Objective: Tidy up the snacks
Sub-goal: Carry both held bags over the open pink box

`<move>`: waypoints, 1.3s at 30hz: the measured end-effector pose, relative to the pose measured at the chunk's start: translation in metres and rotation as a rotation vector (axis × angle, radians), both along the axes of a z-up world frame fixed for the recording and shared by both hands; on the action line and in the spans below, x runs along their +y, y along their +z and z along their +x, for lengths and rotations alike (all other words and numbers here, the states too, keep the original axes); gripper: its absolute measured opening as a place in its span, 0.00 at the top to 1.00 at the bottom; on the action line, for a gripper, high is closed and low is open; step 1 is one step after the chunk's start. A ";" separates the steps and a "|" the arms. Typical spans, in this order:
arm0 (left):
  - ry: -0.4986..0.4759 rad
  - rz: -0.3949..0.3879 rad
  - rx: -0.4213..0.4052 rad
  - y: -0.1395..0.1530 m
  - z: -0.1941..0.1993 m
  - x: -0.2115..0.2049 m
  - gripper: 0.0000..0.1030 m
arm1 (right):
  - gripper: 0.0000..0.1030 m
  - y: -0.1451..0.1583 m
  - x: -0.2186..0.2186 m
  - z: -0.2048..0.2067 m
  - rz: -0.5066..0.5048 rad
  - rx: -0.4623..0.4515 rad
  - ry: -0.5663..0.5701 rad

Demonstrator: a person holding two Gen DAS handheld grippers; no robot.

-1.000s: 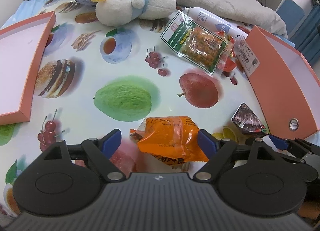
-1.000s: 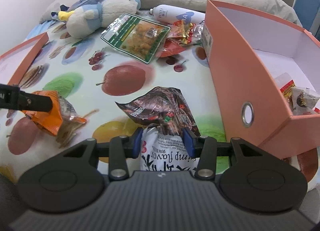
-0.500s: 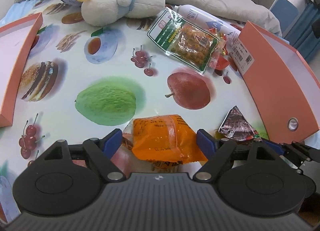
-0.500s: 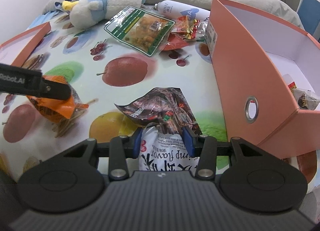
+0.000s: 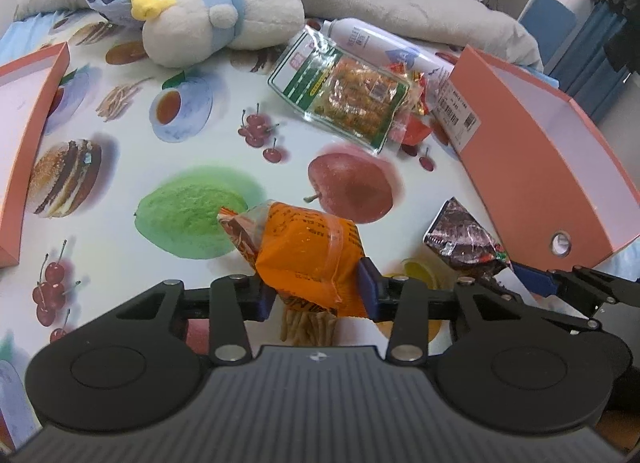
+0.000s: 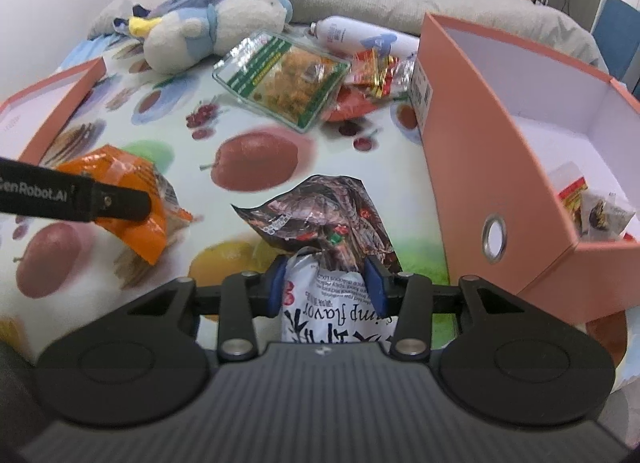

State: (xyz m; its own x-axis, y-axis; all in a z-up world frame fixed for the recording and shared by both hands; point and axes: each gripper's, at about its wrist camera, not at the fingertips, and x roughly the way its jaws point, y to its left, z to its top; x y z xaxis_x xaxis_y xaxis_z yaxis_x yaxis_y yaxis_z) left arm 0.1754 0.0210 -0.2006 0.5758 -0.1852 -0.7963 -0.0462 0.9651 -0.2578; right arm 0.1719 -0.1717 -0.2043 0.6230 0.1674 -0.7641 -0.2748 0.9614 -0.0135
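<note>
An orange snack packet lies low over the fruit-print cloth, and my left gripper is closing with its blue pads pressed on both sides of it. The same orange packet shows at the left of the right wrist view, gripped by the left gripper's finger. My right gripper is shut on a shrimp-flavour bag, white near the pads and dark crinkled foil beyond. That dark bag appears at the right in the left wrist view, next to the orange box.
An open orange box stands to the right with a few small packets inside. Its orange lid lies at the left. Farther back lie a green-edged snack bag, red sweets, a white bottle and a plush bird.
My left gripper's jaws have come together from either side of the orange packet onto it, and the packet now sits tilted between the pads. My right gripper keeps its hold on the bag.
</note>
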 end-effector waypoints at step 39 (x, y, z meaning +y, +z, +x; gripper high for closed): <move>-0.113 -0.062 -0.360 0.192 0.075 -0.073 0.58 | 0.58 0.182 -0.092 0.054 0.119 -0.383 -0.182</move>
